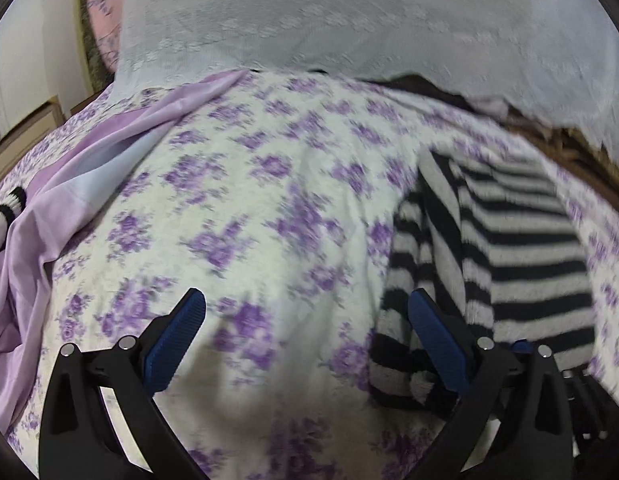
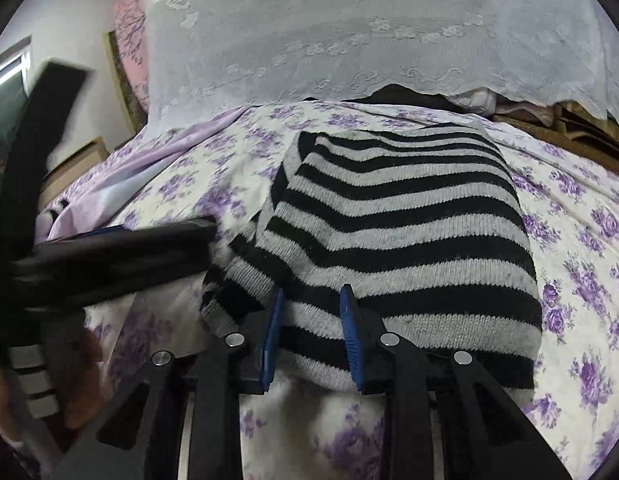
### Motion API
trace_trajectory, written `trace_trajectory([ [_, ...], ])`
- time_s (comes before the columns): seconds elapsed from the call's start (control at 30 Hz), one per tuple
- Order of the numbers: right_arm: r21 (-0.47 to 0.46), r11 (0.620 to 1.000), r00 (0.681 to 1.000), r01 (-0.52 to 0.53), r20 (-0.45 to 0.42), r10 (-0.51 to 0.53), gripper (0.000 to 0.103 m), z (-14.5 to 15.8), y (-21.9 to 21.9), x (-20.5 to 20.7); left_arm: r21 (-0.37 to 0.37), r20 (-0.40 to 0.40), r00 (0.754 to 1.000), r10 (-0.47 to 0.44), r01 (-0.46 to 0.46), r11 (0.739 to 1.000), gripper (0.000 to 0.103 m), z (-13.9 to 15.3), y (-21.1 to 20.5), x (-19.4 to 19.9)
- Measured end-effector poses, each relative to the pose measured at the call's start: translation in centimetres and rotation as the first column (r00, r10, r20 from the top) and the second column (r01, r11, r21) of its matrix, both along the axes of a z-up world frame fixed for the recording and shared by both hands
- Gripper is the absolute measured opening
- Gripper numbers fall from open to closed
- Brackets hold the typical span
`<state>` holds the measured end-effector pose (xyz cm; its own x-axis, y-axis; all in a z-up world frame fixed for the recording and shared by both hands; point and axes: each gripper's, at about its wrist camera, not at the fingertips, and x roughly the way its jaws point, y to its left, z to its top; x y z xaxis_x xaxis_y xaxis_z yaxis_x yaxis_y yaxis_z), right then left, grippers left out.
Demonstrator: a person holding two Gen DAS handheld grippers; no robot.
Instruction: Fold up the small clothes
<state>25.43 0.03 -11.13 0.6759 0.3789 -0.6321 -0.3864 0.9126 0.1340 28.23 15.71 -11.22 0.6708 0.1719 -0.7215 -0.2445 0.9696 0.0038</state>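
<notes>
A black-and-grey striped knit garment (image 2: 393, 236) lies folded on a bed covered by a white sheet with purple flowers (image 2: 581, 216). My right gripper (image 2: 312, 304) has its blue fingers closed partway on the garment's near hem, with striped fabric between them. In the left wrist view the same garment (image 1: 517, 240) lies to the right, and my left gripper (image 1: 305, 304) is open wide and empty over the flowered sheet (image 1: 237, 200), its right finger (image 1: 429, 320) at the garment's left edge. The left gripper (image 2: 109, 248) also shows as a dark blurred shape in the right wrist view.
A lilac cloth (image 1: 65, 184) lies crumpled at the bed's left side. A white lace cover (image 1: 349, 20) drapes over a pile at the back. A second striped piece (image 1: 5, 216) peeks at the far left. A wooden edge (image 1: 581, 160) runs at the back right.
</notes>
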Motion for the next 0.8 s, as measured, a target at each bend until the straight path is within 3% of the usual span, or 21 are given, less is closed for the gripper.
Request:
trace_trajectory([
  [0.13, 0.043, 0.998, 0.998, -0.05, -0.023, 0.051, 0.029, 0.9, -2.2, -0.6, 0.092, 0.008, 1.0, -0.007, 0.007, 0.996, 0.099, -0.7, -1.6, 0.1],
  [0.23, 0.036, 0.998, 0.998, -0.044, 0.037, 0.043, 0.029, 2.4, -3.9, -1.6, 0.117, 0.001, 1.0, 0.0, 0.0, 0.993, 0.099, -0.9, -1.8, 0.4],
  [0.33, 0.056, 0.998, 0.996, 0.001, 0.09, -0.006, 0.029, 4.3, -5.6, -0.8, 0.09, 0.005, 1.0, 0.013, -0.014, 0.996, 0.099, -0.2, -1.1, 0.5],
  [0.4, 0.088, 0.995, 0.996, 0.038, 0.082, -0.045, 0.029, 5.3, -6.6, 0.8, 0.059, 0.057, 0.998, 0.04, -0.044, 0.997, 0.099, 1.1, -0.5, -0.1],
  [0.47, 0.11, 0.992, 0.996, 0.067, 0.058, -0.073, 0.029, 6.0, -7.1, 3.7, -0.021, 0.124, 0.992, 0.022, -0.02, 1.0, 0.099, 2.9, -0.3, -0.8],
  [0.53, 0.112, 0.989, 0.995, 0.092, 0.027, -0.096, 0.029, 6.2, -6.9, 6.4, -0.061, 0.14, 0.99, -0.034, 0.043, 0.997, 0.099, 3.6, -1.2, -0.7],
  [0.6, 0.112, 0.987, 0.993, 0.114, -0.016, -0.113, 0.029, 6.0, -6.4, 9.4, -0.009, 0.107, 0.989, -0.103, 0.105, 0.994, 0.099, 3.0, -3.1, 0.1],
  [0.7, 0.084, 0.985, 0.982, 0.151, -0.124, -0.14, 0.029, 4.2, -5.9, 13.7, 0.179, 0.02, 0.993, -0.113, 0.108, 0.978, 0.099, -0.3, -5.7, 1.8],
  [0.8, 0.061, 0.983, 0.96, 0.172, -0.236, -0.153, 0.027, 0.6, -6.0, 16.4, 0.175, 0.029, 0.993, -0.111, 0.105, 0.979, 0.099, -0.6, -5.6, 2.0],
])
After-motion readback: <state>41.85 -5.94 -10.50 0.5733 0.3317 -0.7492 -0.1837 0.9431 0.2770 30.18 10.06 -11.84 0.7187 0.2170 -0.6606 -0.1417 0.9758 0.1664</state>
